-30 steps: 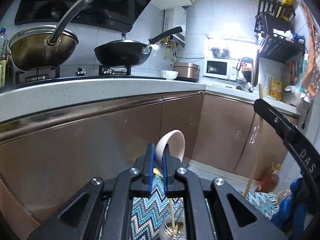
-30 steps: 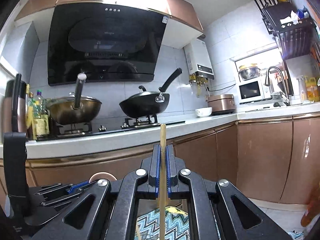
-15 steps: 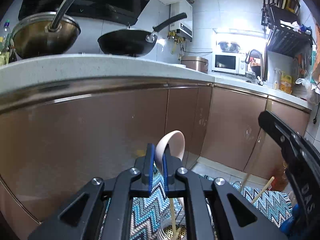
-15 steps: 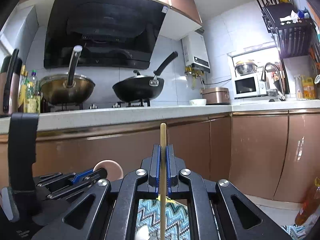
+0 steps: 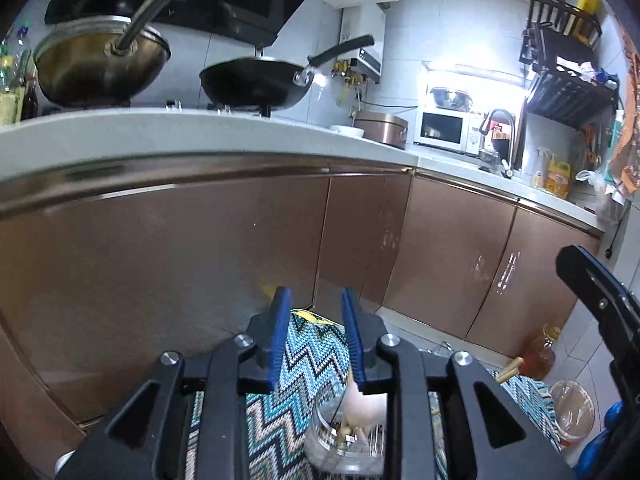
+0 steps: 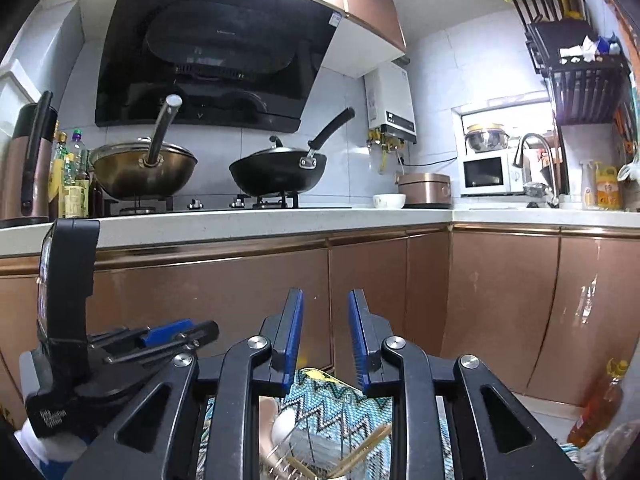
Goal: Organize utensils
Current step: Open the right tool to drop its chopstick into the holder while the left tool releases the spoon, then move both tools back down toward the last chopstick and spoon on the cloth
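1. While its blue-padded jaws are spreading apart, the left gripper holds nothing; only the zigzag rug shows through the gap.
2. Just under its right jaw, the pale spoon sits released, bowl end up, inside the wire utensil holder on the floor. Whether the spoon brushes the pad is hard to tell.
3. A wooden handle tip pokes out beyond the left gripper's right arm, over the rug.
4. Likewise, the right gripper is letting go: its jaws are widening with nothing pinched between them.
5. Below it, a thin wooden stick leans slanted in the utensil holder, beside the pale spoon.
6. At the right view's left side, the other gripper sits close by, pointing towards the same spot.
7. Beyond both tools runs a row of copper-coloured cabinets under a pale countertop.
8. On the hob stand a brass-coloured wok and a black wok, well apart from the holder.
9. Farther along the counter are a white bowl, a rice cooker and a microwave.
10. An oil bottle stands on the floor at the right.
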Tool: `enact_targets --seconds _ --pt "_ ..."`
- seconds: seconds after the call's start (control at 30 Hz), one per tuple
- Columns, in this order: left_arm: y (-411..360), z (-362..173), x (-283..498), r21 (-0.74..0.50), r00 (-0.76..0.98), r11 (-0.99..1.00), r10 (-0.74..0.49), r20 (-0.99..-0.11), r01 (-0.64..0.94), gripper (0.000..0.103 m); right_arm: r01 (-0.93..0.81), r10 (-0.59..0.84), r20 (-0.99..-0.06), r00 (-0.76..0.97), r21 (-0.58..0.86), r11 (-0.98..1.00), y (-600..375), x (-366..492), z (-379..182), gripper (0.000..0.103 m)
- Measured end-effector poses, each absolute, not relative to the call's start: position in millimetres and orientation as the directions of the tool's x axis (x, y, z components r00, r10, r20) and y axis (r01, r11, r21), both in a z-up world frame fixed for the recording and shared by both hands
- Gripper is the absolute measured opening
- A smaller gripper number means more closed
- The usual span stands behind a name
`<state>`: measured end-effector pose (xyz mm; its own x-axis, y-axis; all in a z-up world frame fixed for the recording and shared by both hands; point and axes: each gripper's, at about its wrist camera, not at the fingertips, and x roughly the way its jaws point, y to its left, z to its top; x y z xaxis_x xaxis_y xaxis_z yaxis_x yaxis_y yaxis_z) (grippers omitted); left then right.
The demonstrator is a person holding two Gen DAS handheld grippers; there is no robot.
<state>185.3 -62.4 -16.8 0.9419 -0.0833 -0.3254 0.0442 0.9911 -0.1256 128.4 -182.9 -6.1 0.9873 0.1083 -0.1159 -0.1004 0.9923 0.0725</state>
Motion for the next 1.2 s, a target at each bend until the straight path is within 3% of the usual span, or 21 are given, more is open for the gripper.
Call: enact_targets --seconds 0.3,0.67,1.2 --pt "-53.7 9.4 102.8 -0.118 0.925 0.992 -0.081 -0.371 0.039 0.03 -0.08 0.092 -0.153 0.984 0.08 0.994 -202.2 46.3 21.5 0.031" --pt "-76.5 15.2 11.7 -0.136 0.843 0.984 -0.172 -0.51 0.118 0.03 -0.079 0.128 -0.348 0.929 0.151 0.985 -249.0 -27.8 14.9 0.031" --pt "-75.4 -44.6 -8.7 -0.223 0.628 0.954 -0.3 -0.718 0.2 0.03 -0.177 0.287 -0.523 0.803 0.252 0.951 -265.3 -43.4 -43.6 0.031"
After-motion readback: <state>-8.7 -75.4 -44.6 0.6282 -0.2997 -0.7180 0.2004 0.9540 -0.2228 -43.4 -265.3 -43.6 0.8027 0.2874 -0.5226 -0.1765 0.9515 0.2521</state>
